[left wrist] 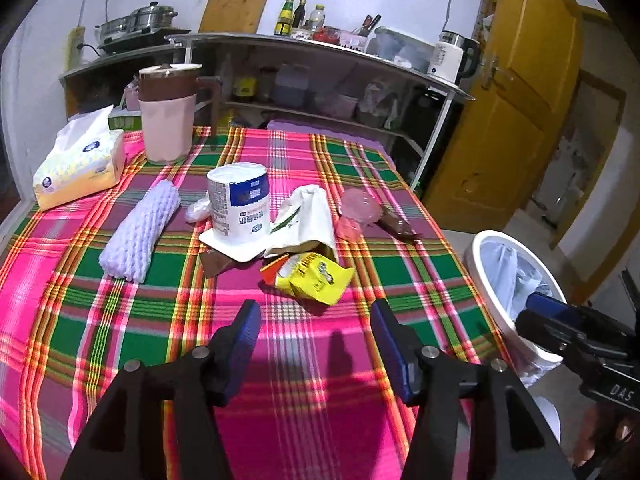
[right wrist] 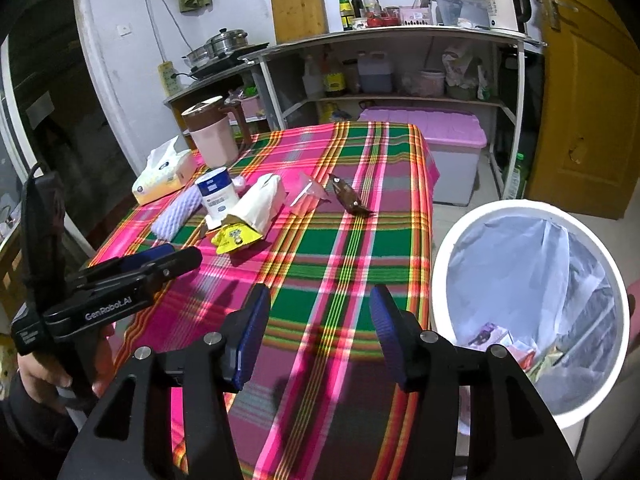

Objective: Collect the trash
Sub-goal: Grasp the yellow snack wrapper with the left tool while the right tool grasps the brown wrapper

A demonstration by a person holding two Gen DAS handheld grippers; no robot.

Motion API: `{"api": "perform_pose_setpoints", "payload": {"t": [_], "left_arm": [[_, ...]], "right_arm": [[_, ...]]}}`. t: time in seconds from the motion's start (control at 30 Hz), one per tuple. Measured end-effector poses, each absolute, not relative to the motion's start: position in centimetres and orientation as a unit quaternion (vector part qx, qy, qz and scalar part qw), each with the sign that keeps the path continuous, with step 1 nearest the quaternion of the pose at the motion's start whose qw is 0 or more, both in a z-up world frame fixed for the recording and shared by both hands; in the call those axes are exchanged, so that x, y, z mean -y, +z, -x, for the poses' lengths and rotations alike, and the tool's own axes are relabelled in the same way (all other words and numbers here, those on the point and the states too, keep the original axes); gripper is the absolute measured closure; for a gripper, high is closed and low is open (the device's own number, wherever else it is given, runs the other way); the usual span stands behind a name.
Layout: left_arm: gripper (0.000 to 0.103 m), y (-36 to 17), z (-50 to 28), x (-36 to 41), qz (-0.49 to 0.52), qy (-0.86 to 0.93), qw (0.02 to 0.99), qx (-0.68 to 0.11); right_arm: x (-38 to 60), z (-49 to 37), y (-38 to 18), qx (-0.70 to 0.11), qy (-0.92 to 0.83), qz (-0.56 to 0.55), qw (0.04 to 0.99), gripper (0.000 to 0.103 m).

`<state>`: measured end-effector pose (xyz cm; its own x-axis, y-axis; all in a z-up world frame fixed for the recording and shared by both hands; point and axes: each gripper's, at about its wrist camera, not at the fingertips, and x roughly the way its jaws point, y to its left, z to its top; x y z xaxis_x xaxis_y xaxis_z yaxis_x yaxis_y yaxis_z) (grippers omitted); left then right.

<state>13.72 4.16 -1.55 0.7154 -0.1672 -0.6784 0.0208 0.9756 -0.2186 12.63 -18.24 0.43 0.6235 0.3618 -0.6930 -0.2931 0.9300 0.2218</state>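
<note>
Several pieces of trash lie mid-table on the plaid cloth: a yellow snack wrapper [left wrist: 316,276] [right wrist: 234,238], a white paper bag [left wrist: 306,220], a blue-and-white cup [left wrist: 240,200], a purple foam net [left wrist: 140,232], a pink plastic cup [left wrist: 360,208] and a brown wrapper [left wrist: 398,226] [right wrist: 350,200]. My left gripper [left wrist: 316,312] hovers open over bare cloth just short of the yellow wrapper, nothing between its pads. My right gripper [right wrist: 320,294] is open and empty over the table's near right corner, beside the white lined bin [right wrist: 440,264] [left wrist: 492,280], which holds some wrappers [right wrist: 492,336].
A tissue pack [left wrist: 80,168] and a pink pitcher [left wrist: 168,116] stand at the table's far left. Behind are kitchen shelves [right wrist: 400,36], a pink-lidded storage box [right wrist: 440,140] and a yellow door [right wrist: 580,100]. A hand [right wrist: 44,372] holds the left gripper.
</note>
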Motion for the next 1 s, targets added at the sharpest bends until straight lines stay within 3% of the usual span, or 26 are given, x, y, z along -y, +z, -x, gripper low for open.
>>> {"api": "perform_pose_setpoints", "payload": {"t": [0.37, 0.8, 0.9, 1.0], "left_arm": [[0.036, -3.2, -18.1, -4.8, 0.097, -0.054, 0.914, -0.391], [0.036, -5.0, -20.5, -4.2, 0.091, -0.054, 0.900, -0.422], [0.059, -5.0, -20.4, -4.1, 0.086, -0.053, 0.901, -0.422], [0.068, -5.0, -20.1, -4.3, 0.091, -0.057, 0.900, -0.422]], "right_arm": [[17.5, -15.9, 0.1, -0.401, 0.184, -0.041, 0.896, 0.050], [16.5, -20.9, -1.0, -0.411, 0.175, -0.020, 0.895, 0.050], [16.1, -22.3, -1.5, -0.414, 0.171, -0.011, 0.894, 0.050], [15.9, -23.7, -2.1, -0.422, 0.167, -0.003, 0.891, 0.050]]}}
